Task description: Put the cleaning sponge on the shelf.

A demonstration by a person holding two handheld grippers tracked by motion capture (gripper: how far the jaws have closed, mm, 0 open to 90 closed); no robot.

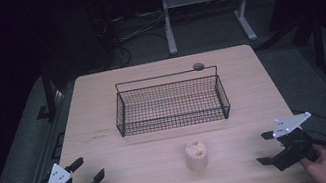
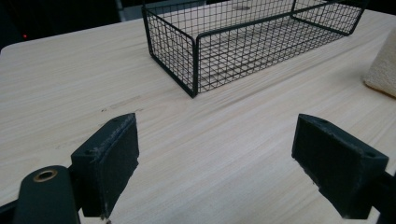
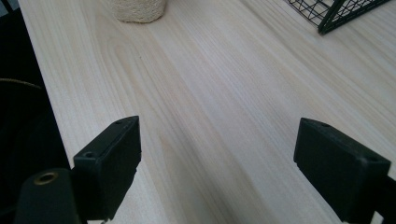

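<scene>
At the near left corner of the pale wooden table, the left gripper is resting with its jaws spread wide, gripping nothing. The black wire-mesh basket is sitting mid-table, and the small cream sponge-like cylinder is standing upright just before it. The right gripper is hovering near the right edge, jaws gaping wide, holding nothing.

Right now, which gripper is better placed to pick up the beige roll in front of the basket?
Probably the right gripper, narrowly. The beige roll stands nearer the right gripper than the left gripper. Both are open and empty, with bare table between each and the roll. The wire basket sits behind it.
</scene>
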